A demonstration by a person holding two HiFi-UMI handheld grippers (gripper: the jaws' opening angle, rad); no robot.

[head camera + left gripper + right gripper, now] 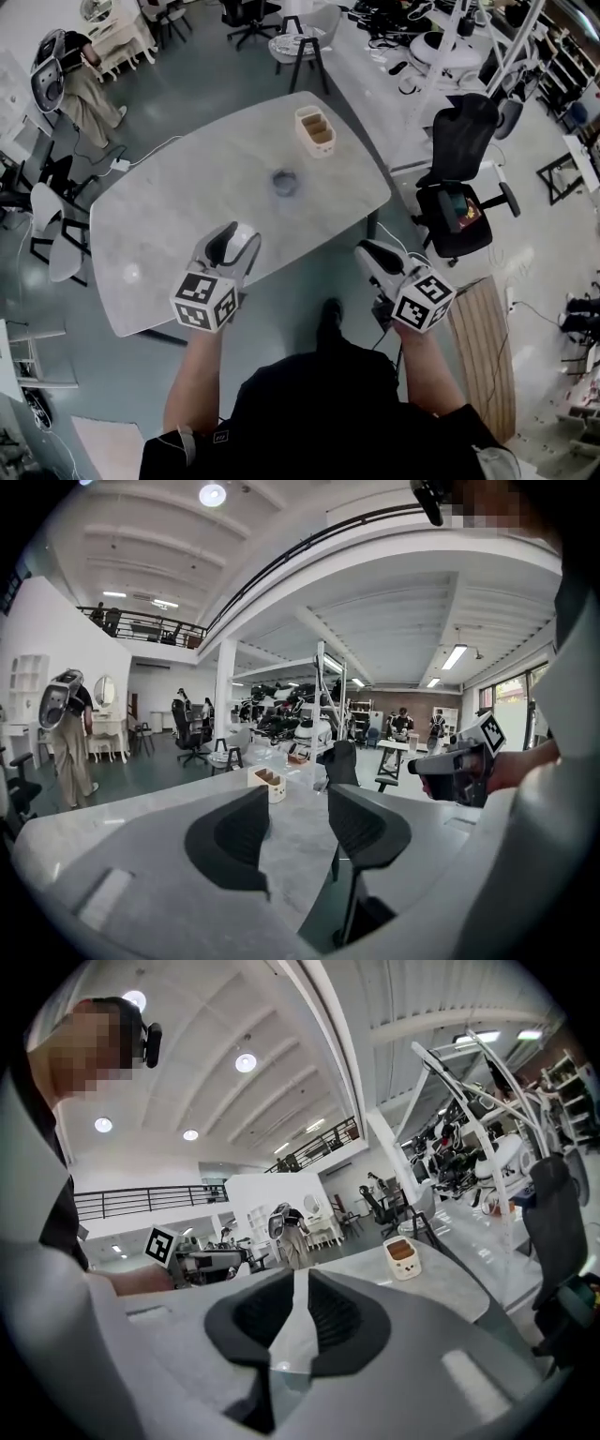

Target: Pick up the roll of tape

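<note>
We find the small grey translucent roll of tape lying flat near the middle of the pale marbled, round-cornered surface, a little above the centre of the head view. Up and to the right of it, and clear of it, stands a cream box with two open compartments.

The left gripper is at the lower left of the frame, over the near edge of the surface and well apart from the tape. In its own view the dark fingers stand wide apart, with only bare surface between them and the cream box in the distance.

The right gripper is at the lower right, off the surface and over the grey-green floor. Its fingers are drawn close (a narrow slit stays open between the tips) and they hold nothing. Each gripper shows at the edge of the other's view.

A black office chair sits at the right of the frame, beyond the far corner of the surface.
</note>
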